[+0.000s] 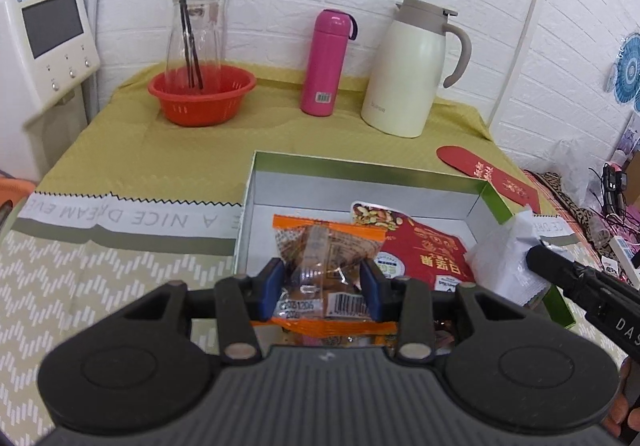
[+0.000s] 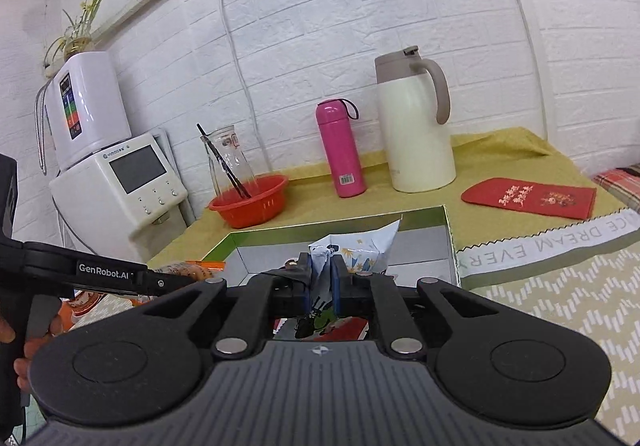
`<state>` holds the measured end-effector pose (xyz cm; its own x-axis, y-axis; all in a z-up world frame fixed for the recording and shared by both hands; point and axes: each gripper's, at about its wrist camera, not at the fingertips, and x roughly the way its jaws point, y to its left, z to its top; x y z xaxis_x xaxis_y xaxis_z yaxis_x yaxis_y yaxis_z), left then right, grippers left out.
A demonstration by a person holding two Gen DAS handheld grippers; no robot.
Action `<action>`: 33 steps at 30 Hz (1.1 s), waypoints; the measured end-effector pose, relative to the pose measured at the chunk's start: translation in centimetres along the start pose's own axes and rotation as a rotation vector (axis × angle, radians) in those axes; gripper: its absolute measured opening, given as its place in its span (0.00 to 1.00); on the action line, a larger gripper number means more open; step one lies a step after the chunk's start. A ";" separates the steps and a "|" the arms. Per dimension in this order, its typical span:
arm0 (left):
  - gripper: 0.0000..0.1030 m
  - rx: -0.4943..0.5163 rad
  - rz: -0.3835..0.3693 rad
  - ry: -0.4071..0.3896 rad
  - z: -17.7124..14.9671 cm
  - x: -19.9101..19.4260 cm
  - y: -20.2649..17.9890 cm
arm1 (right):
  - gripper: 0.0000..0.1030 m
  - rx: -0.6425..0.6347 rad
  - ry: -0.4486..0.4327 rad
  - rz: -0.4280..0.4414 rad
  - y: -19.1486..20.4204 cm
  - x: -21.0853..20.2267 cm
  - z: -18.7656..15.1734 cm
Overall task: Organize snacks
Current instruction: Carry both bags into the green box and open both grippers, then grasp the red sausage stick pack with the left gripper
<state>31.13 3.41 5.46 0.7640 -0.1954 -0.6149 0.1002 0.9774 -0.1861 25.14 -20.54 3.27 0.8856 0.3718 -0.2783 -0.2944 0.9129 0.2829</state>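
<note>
My left gripper (image 1: 323, 282) is shut on an orange-edged clear snack packet (image 1: 324, 246) and holds it over the near edge of an open green-rimmed box (image 1: 360, 166) with a grey inside. A red nut bag (image 1: 424, 250) lies in the box. My right gripper (image 2: 322, 278) is shut on a crumpled white and blue snack packet (image 2: 356, 250), over the box's (image 2: 448, 230) right side. That packet (image 1: 504, 258) and the right gripper's arm show at the right of the left wrist view. The orange packet (image 2: 188, 268) peeks out at the left of the right wrist view.
On the yellow-green cloth behind the box stand an orange basin (image 1: 202, 96) holding a glass carafe (image 1: 196, 34), a pink flask (image 1: 326, 62) and a cream jug (image 1: 412, 70). A red envelope (image 1: 488, 174) lies right of the box. A white appliance (image 1: 48, 42) stands at the left.
</note>
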 end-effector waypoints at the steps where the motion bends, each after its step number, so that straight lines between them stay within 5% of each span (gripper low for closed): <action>1: 0.56 -0.003 0.002 -0.005 -0.1 0.2 0.0 | 0.38 -0.008 0.016 -0.013 -0.1 0.5 -0.2; 2: 0.85 -0.008 0.013 -0.023 -0.1 0.2 0.1 | 0.62 -0.034 0.036 -0.044 -0.1 0.9 -0.4; 3: 0.92 -0.017 0.032 -0.060 -0.3 -0.1 0.1 | 0.90 -0.058 0.046 -0.071 0.0 1.0 -0.5; 5: 0.99 -0.006 0.070 -0.134 -0.6 -1.0 0.0 | 1.00 -0.100 0.016 -0.092 0.2 0.2 -0.9; 13: 0.99 -0.002 0.053 -0.122 -1.5 -3.9 -0.2 | 1.00 -0.114 -0.032 -0.059 0.6 -4.1 -0.8; 18: 0.99 0.030 0.002 -0.076 -5.7 -8.5 -0.3 | 0.98 -0.111 0.064 0.061 1.1 -6.9 -1.9; 19: 0.99 0.032 -0.034 -0.063 -7.0 -9.3 -0.3 | 0.94 -0.116 0.113 0.099 1.3 -6.9 -2.5; 21: 0.99 0.004 -0.091 -0.011 -9.2 -10.0 -0.3 | 0.70 -0.138 0.192 0.141 1.9 -6.6 -3.6; 26: 0.99 -0.031 -0.171 0.099 -13.4 -9.9 -1.8 | 0.65 -0.212 0.312 0.084 3.3 -2.9 -5.8; 33: 0.99 0.021 -0.170 0.162 -16.2 -8.9 -3.8 | 0.69 -0.257 0.343 0.005 4.6 0.7 -6.5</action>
<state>13.63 0.17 -0.73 0.6228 -0.3663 -0.6913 0.2336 0.9304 -0.2825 22.11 -15.00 -1.61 0.7261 0.3715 -0.5786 -0.4171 0.9069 0.0589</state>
